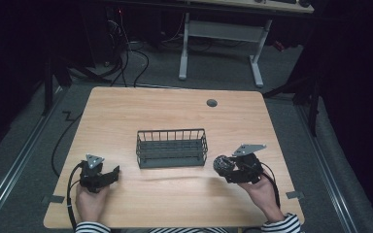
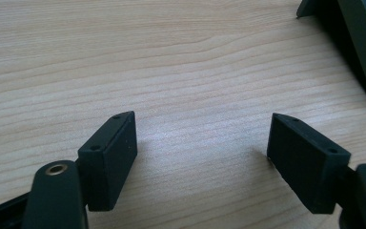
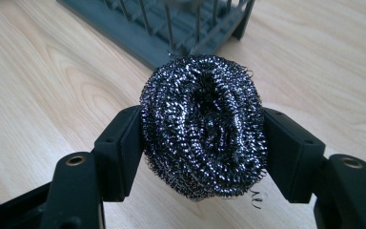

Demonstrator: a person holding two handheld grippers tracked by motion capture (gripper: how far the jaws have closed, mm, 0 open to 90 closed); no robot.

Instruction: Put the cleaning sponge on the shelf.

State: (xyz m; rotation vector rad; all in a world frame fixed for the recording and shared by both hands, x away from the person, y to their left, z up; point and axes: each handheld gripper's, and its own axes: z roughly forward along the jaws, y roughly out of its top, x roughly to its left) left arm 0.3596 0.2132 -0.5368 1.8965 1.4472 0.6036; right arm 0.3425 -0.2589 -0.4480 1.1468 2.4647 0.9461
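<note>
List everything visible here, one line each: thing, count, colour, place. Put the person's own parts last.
Steel-wool scouring ball: one, dark silvery metal, clamped between the right gripper's jaws, just right of the basket.
Wire basket: one, dark grey, rectangular, centre of the table, looks empty.
Wooden table: one, light wood, with a small grey round cap near its far edge.
White-legged desk: one, on the floor beyond the table.
Cables: several, black, on the grey floor behind.
Left gripper: black, open, over bare tabletop.
Right gripper: black, holding the ball.
Hands: two, striped sleeves at the bottom edge.
</note>
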